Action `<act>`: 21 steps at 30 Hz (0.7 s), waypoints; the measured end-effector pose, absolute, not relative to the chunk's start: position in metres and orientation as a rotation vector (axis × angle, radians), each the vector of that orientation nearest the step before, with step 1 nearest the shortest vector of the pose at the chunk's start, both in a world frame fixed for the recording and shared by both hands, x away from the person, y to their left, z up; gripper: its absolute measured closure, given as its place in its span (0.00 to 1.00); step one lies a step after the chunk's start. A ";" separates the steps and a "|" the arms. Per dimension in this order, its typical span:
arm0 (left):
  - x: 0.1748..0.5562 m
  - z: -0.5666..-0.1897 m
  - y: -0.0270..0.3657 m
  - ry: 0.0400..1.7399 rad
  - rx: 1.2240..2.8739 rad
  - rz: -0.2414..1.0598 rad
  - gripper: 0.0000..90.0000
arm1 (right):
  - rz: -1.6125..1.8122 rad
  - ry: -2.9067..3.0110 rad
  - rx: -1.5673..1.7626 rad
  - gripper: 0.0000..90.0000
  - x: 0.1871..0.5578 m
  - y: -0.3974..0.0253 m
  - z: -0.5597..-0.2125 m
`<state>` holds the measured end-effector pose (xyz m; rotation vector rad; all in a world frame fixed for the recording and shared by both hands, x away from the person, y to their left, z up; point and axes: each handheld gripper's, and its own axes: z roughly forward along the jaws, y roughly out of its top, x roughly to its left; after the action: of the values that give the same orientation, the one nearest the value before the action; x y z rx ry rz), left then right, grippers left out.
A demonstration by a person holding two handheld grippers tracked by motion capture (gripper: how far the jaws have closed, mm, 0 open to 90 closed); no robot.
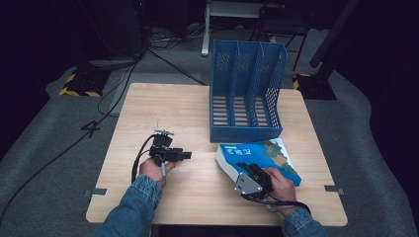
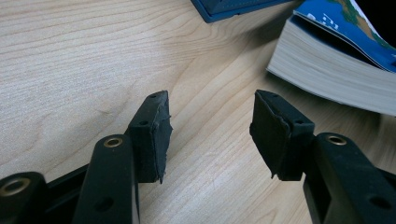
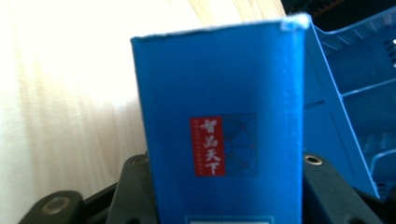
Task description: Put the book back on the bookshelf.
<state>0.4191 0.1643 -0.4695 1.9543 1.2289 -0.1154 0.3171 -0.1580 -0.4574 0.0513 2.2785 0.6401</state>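
Note:
A thick blue book (image 1: 259, 159) with a map-like cover lies on the wooden table (image 1: 197, 113) just in front of a blue file rack (image 1: 245, 91). My right gripper (image 1: 253, 178) is at the book's near end; in the right gripper view its jaws sit on either side of the blue spine (image 3: 224, 135), which bears a red label. My left gripper (image 1: 184, 155) rests low over the table to the left of the book. Its jaws stand apart with bare wood between the pads (image 2: 159, 135), and the book's page edges (image 2: 327, 74) show ahead.
The file rack has three upright slots and stands at the table's back right. Cables (image 1: 118, 89) trail across the grey floor behind the table. Bare wood stretches across the table's left and front.

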 end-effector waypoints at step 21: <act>0.419 -0.470 0.165 1.234 1.949 -0.107 0.52 | 0.958 2.459 0.037 0.66 0.312 -0.173 -0.431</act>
<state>0.4188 0.1653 -0.4697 1.9486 1.2336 -0.1069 0.3123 -0.1727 -0.4312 0.0371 2.4585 0.9575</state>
